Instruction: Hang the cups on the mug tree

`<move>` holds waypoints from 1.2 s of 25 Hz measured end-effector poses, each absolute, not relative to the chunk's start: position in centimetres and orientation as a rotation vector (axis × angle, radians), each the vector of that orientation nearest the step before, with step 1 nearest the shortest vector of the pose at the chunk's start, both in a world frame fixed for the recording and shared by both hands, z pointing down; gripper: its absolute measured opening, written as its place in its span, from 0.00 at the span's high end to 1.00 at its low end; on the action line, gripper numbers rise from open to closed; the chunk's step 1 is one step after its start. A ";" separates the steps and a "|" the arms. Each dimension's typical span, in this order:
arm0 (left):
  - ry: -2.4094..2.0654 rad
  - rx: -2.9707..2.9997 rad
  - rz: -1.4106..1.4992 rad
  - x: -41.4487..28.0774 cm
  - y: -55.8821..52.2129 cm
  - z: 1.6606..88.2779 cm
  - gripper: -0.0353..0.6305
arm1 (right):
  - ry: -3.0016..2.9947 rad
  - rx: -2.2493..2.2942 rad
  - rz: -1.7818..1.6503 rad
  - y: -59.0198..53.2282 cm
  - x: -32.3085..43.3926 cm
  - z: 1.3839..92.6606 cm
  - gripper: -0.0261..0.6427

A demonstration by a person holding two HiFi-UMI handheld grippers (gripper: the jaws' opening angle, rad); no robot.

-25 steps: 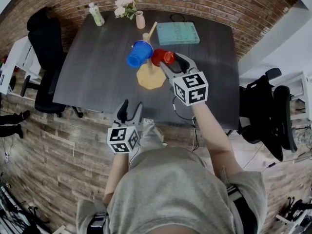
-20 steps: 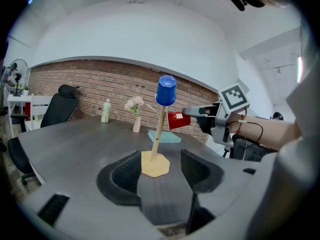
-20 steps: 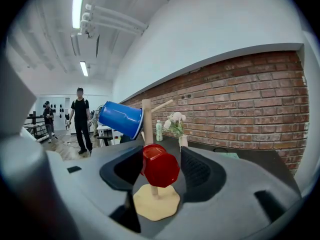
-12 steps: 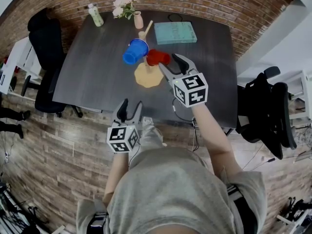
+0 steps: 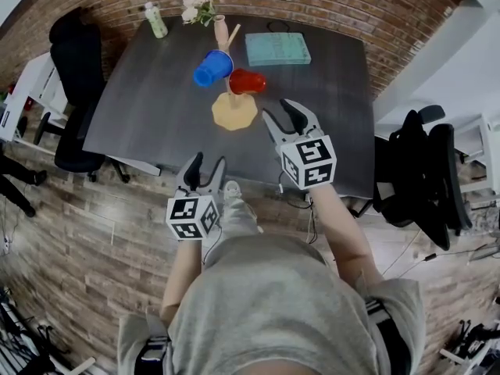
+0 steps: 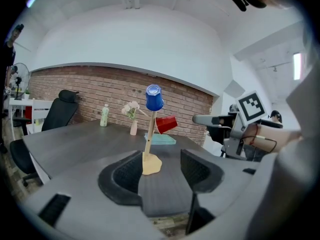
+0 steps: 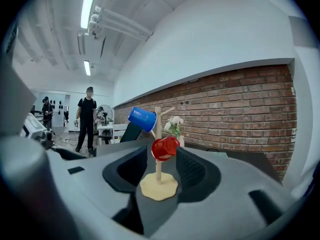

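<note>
The wooden mug tree (image 5: pixel 233 109) stands on the dark table (image 5: pixel 148 108). A blue cup (image 5: pixel 212 67) hangs on its left branch and a red cup (image 5: pixel 245 81) on its right branch. My right gripper (image 5: pixel 281 116) hovers over the table's near part, apart from the tree; its jaws are closing with nothing between them. In the right gripper view the red cup (image 7: pixel 164 148) and blue cup (image 7: pixel 142 119) hang ahead of the gripper (image 7: pixel 159 171). My left gripper (image 5: pixel 205 164) is open and empty at the table's front edge, seen at the left gripper (image 6: pixel 152 171).
A teal book (image 5: pixel 278 49), a small vase of flowers (image 5: pixel 220 28) and a bottle (image 5: pixel 155 22) sit at the table's far side. Black chairs stand at the left (image 5: pixel 74 65) and right (image 5: pixel 430 174). A person (image 7: pixel 87 119) stands far off.
My right gripper has drawn back from the red cup toward me; the red cup stays hanging on the tree. The left gripper has hardly moved.
</note>
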State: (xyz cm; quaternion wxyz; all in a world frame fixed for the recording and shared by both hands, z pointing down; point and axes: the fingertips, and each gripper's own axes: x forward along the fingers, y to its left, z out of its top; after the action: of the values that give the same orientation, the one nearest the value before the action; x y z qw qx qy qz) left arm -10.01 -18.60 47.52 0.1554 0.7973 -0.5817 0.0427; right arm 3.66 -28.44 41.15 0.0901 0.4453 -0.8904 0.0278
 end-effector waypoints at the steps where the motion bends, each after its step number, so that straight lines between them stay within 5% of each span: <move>1: -1.673 2.285 0.120 -9.9 -18.2 47.4 0.60 | -2.646 1.329 0.088 -27.7 3.9 41.3 0.70; 20: -1.781 2.280 0.113 -8.2 -12.4 46.0 0.88 | -2.639 1.403 0.093 -17.4 7.1 42.8 0.96; 30: -1.787 2.291 0.093 -7.4 -11.0 45.4 0.93 | -2.672 1.400 0.065 -15.0 7.5 42.9 0.96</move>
State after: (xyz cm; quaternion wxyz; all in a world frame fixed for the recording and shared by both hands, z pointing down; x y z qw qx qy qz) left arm -7.39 -10.98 45.43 0.1168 0.7827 -0.6105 0.0318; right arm 7.51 -14.99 42.93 0.0619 0.4631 -0.8839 0.0215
